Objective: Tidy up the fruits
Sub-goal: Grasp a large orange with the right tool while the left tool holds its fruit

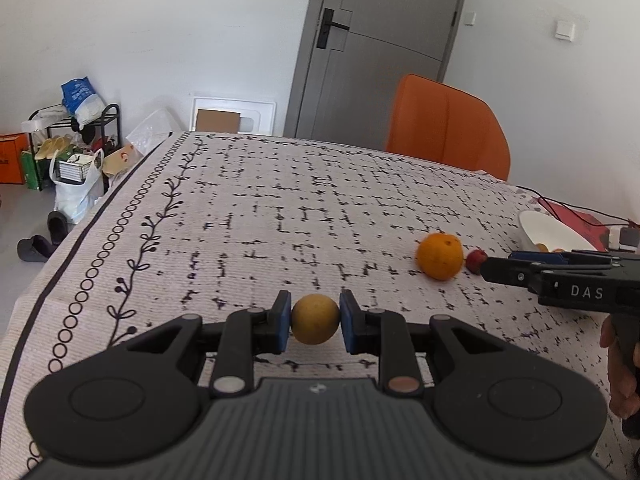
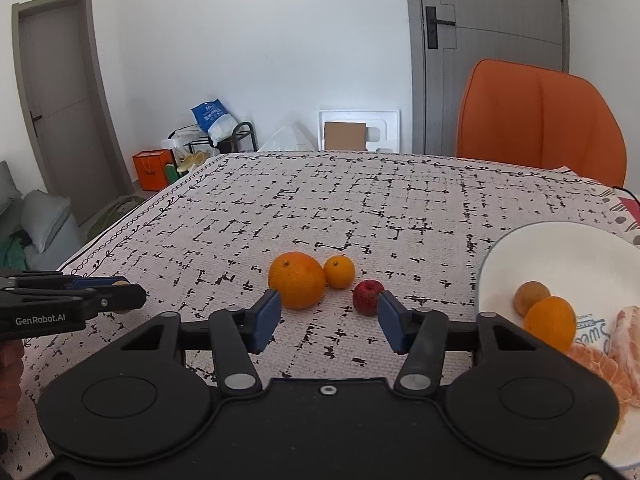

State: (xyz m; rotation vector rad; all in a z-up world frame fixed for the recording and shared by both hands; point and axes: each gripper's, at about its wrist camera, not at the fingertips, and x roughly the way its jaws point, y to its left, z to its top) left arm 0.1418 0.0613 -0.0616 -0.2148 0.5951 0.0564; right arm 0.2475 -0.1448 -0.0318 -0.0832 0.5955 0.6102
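My left gripper (image 1: pixel 315 320) is shut on a small yellow-brown round fruit (image 1: pixel 315 319), held just above the tablecloth. In the right wrist view it shows at the left edge (image 2: pixel 120 292). My right gripper (image 2: pixel 326 318) is open and empty, low over the cloth. Just beyond its fingers lie a large orange (image 2: pixel 297 285), a small orange (image 2: pixel 339 271) and a small red fruit (image 2: pixel 368 297), which is next to the right fingertip. The large orange (image 1: pixel 439 256) and red fruit (image 1: pixel 476 260) also show in the left wrist view. A white bowl (image 2: pixel 520 248) at the right holds a brown fruit (image 2: pixel 532 297), an orange (image 2: pixel 550 322) and peeled segments (image 2: pixel 624 344).
The table carries a patterned cloth (image 2: pixel 360 200). An orange chair (image 2: pixel 540 120) stands at the far edge. A red box with cables (image 1: pixel 576 216) lies behind the bowl (image 1: pixel 548 228). The table's left edge (image 1: pixel 80 240) drops to floor clutter.
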